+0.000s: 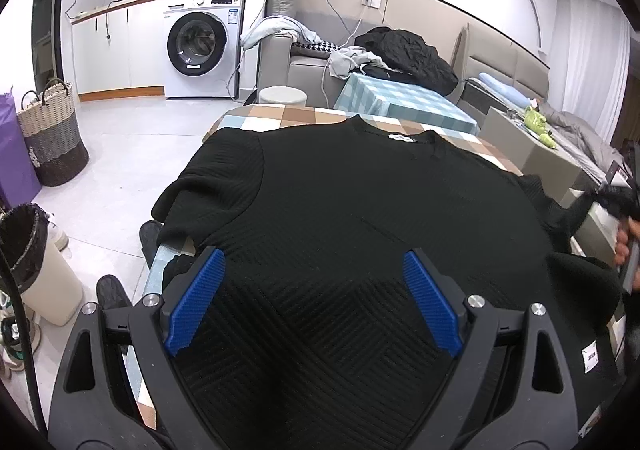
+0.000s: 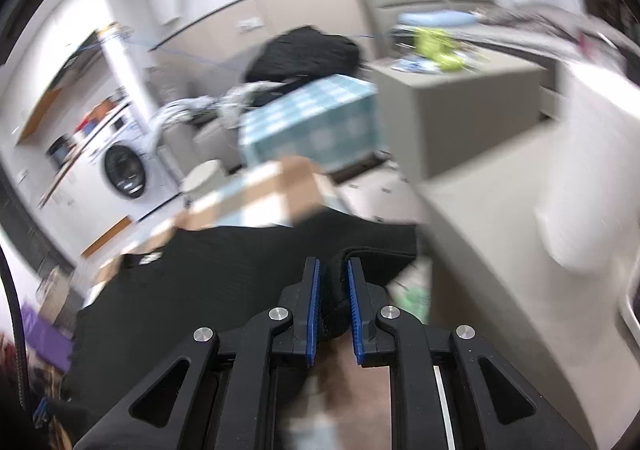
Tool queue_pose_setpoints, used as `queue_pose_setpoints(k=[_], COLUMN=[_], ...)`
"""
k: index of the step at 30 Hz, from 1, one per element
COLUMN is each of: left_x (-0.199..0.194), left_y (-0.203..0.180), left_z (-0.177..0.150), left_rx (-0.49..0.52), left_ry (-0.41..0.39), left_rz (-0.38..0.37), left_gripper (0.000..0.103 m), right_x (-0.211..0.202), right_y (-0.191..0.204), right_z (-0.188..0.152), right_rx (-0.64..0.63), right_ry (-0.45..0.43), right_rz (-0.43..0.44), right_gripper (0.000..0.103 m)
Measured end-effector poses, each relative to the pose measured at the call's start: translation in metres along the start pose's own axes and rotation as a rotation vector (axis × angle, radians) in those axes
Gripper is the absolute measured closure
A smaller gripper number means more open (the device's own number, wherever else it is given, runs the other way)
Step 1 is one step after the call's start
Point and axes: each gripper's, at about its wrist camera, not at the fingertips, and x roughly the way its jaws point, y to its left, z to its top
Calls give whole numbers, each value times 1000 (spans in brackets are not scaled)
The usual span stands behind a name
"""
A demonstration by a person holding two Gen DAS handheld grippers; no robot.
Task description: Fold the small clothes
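Observation:
A black ribbed short-sleeve top [image 1: 340,218] lies spread flat on a table with a checked cloth [image 1: 280,118], collar at the far side. My left gripper [image 1: 314,262] hovers open over the top's lower middle, blue pads wide apart and empty. My right gripper [image 2: 333,270] is shut on a bunched fold of the top's right sleeve [image 2: 336,306], at the table's right edge. The right wrist view is blurred by motion. The right gripper also shows at the right rim of the left wrist view [image 1: 618,202].
A second table with a blue checked cloth [image 1: 404,102] stands behind, with a black jacket [image 1: 408,50] on it. A grey sofa [image 1: 308,62], washing machine [image 1: 202,46], laundry basket [image 1: 52,134] and bin [image 1: 36,262] stand at the left. Beige boxes [image 2: 460,110] stand at the right.

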Motion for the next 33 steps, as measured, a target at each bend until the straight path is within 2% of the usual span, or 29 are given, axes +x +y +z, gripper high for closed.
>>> queue_pose_setpoints(k=[1, 4, 6, 7, 8, 9, 11, 12, 15, 18, 25, 27, 28, 29, 30, 31, 33], left_x=[-1, -4, -7, -7, -8, -8, -10, -10, -14, -15, -11, -10, -9, -8, -7, -7, -7], left_y=[1, 1, 2, 2, 3, 4, 9, 11, 21, 31, 35, 34, 32, 31, 30, 30, 30], left_z=[0, 1, -1, 0, 0, 0, 0, -1, 0, 1, 1, 1, 0, 0, 0, -1, -1], left_rx=[-1, 1, 1, 3, 2, -1, -13, -17, -42, -70, -71, -63, -59, -55, -51, -49, -48], left_ry=[-5, -22, -26, -25, -27, -29, -25, -25, -28, -28, -14, -14, -12, -10, -8, -8, -12], left_rz=[-1, -3, -10, -8, -6, -4, 2, 4, 14, 20, 30, 31, 31, 31, 32, 35, 42], left_gripper=[13, 13, 13, 13, 13, 13, 13, 13, 13, 13, 13, 13, 13, 13, 13, 13, 13], right_x=[4, 9, 13, 16, 19, 21, 23, 23, 36, 47, 60, 71, 75, 79, 77, 73, 62], right_y=[18, 92, 140, 157, 176, 186, 191, 187, 159, 151, 178, 182, 182, 180, 173, 168, 157], right_z=[4, 6, -4, -12, -23, -32, -43, -46, -53, -71, -102, -106, -107, -107, -106, -101, -90], right_rx=[-33, -189, -304, -351, -417, -459, -480, -473, -423, -458, -592, -619, -620, -612, -575, -538, -458], right_ry=[0, 32, 110, 145, 205, 242, 264, 271, 333, 389, 397, 385, 382, 381, 370, 363, 311], right_rz=[35, 220, 355, 391, 412, 412, 398, 381, 244, 121, 132, 87, 73, 64, 83, 121, 159], right_gripper=[92, 93, 93, 93, 87, 83, 63, 61, 60, 60, 60, 59, 63, 75, 78, 97, 98])
